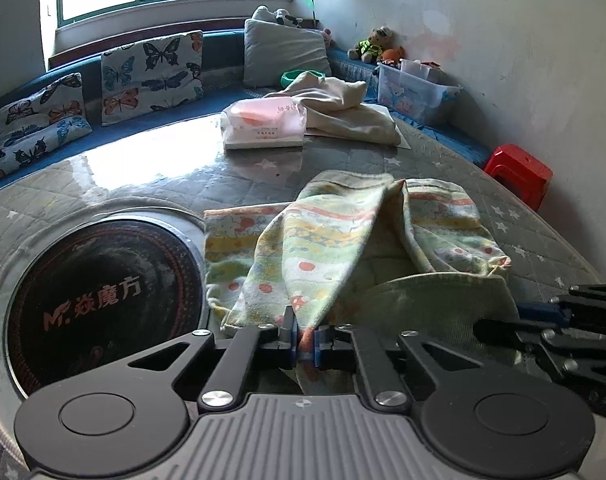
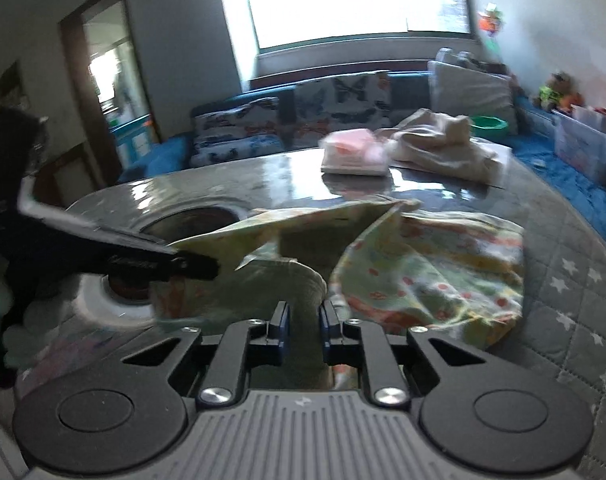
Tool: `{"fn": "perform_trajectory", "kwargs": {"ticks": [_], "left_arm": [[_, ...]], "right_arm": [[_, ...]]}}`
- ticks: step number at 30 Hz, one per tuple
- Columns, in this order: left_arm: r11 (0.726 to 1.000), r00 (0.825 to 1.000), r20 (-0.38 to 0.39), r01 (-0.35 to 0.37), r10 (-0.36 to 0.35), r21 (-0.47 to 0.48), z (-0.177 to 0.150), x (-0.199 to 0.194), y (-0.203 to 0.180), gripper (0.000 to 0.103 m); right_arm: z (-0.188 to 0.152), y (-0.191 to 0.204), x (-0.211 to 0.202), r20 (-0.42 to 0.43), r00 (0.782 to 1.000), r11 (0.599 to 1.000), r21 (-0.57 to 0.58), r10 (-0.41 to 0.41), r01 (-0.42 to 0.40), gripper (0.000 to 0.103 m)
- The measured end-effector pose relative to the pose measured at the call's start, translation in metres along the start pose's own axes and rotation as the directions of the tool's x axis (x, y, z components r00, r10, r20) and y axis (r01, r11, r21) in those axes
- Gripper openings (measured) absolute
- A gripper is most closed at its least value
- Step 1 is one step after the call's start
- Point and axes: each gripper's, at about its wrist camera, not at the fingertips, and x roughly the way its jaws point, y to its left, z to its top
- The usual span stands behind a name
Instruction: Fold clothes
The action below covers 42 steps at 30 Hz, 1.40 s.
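The left gripper (image 1: 305, 338) is pinching the near hem of the patterned baby garment (image 1: 343, 240), which is lying crumpled on the quilted counter (image 1: 523, 236) beside the inset cooktop (image 1: 103, 300). The right gripper (image 2: 305, 326) is nearly shut at the garment's near edge, though blur is hiding whether it is gripping. Judging from this, lifting both edges evenly should spread the fabric flat.

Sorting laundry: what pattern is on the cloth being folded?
Pastel green and yellow stripes with orange dots; the cloth shows clearest in the left wrist view.

Home living room: butterfly cushions (image 1: 153, 76), toys (image 1: 373, 44)
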Motion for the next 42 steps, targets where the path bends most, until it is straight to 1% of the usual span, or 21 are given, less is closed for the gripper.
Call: {"fn": "perform_trajectory", "kwargs": {"ticks": [6,8,12,14,16,18,20,21,22,25,27,29,31,33,34,35,36,42], "left_arm": [[0.999,1.0,0.029,0.013,-0.012,-0.031,-0.012,-0.026,0.009,0.007],[0.999,0.999,0.035,0.013,-0.012,-0.041,-0.019,-0.035,0.013,0.007],[0.997,0.999,0.032,0.01,-0.008,-0.071,-0.036,-0.05,0.025,0.007],[0.996,1.0,0.02,0.002,0.0,-0.087,-0.047,-0.057,0.033,0.008],[0.995,1.0,0.007,-0.008,0.009,-0.102,-0.056,-0.063,0.041,0.008],[0.993,1.0,-0.008,-0.018,0.017,-0.114,-0.065,-0.067,0.048,0.008],[0.992,0.999,-0.022,-0.029,0.026,-0.121,-0.072,-0.07,0.054,0.008],[0.992,0.999,-0.027,-0.034,0.031,-0.125,-0.074,-0.07,0.057,0.008],[0.991,0.999,-0.033,-0.04,0.036,-0.128,-0.076,-0.071,0.059,0.008],[0.991,0.999,-0.034,-0.046,0.042,-0.127,-0.08,-0.075,0.064,0.012],[0.991,0.998,-0.027,-0.051,0.048,-0.122,-0.078,-0.075,0.065,0.017],[0.991,0.998,-0.016,-0.058,0.057,-0.116,-0.074,-0.076,0.065,0.021],[0.993,0.998,-0.002,-0.059,0.059,-0.102,-0.072,-0.079,0.064,0.022],[0.994,0.998,0.004,-0.066,0.066,-0.091,-0.07,-0.081,0.065,0.031],[0.994,0.998,0.007,-0.069,0.07,-0.087,-0.069,-0.083,0.065,0.034],[0.994,0.997,0.009,-0.073,0.074,-0.084,-0.068,-0.084,0.065,0.039],[0.994,0.997,0.012,-0.075,0.076,-0.081,-0.066,-0.084,0.065,0.04],[0.999,0.998,0.057,-0.037,0.038,-0.016,-0.049,-0.083,0.048,0.041]], "right_arm": [[-0.007,0.025,-0.011,-0.057,0.994,0.988,-0.115,0.093,-0.099,0.009],[-0.011,0.035,-0.013,-0.098,0.985,0.975,-0.156,0.143,-0.157,0.009],[-0.014,0.046,-0.015,-0.162,0.963,0.947,-0.206,0.214,-0.245,0.009],[-0.014,0.048,-0.019,-0.179,0.951,0.938,-0.196,0.252,-0.286,0.014],[-0.011,0.049,-0.023,-0.179,0.946,0.935,-0.187,0.27,-0.303,0.018],[-0.007,0.046,-0.026,-0.168,0.948,0.937,-0.179,0.272,-0.301,0.019],[-0.002,0.043,-0.027,-0.152,0.953,0.943,-0.169,0.263,-0.287,0.026],[0.001,0.041,-0.027,-0.14,0.957,0.948,-0.162,0.253,-0.275,0.031],[0.004,0.038,-0.026,-0.127,0.962,0.954,-0.153,0.241,-0.259,0.034],[0.012,0.03,-0.022,-0.099,0.972,0.967,-0.127,0.211,-0.223,0.034],[0.018,0.022,-0.015,-0.083,0.983,0.979,-0.11,0.164,-0.172,0.034],[0.021,0.012,-0.008,-0.083,0.987,0.985,-0.086,0.14,-0.147,0.034],[0.026,-0.001,0.001,-0.085,0.988,0.991,-0.037,0.127,-0.13,0.034],[0.03,-0.012,0.004,-0.075,0.99,0.992,0.019,0.122,-0.121,0.034],[0.032,-0.017,0.005,-0.066,0.992,0.993,0.035,0.111,-0.109,0.035],[0.033,-0.019,0.006,-0.055,0.995,0.996,0.026,0.085,-0.084,0.035],[0.033,-0.02,0.007,-0.049,0.997,0.998,0.013,0.066,-0.065,0.035],[0.031,-0.024,0.029,-0.085,0.995,0.999,0.018,0.049,-0.048,0.035]]}}
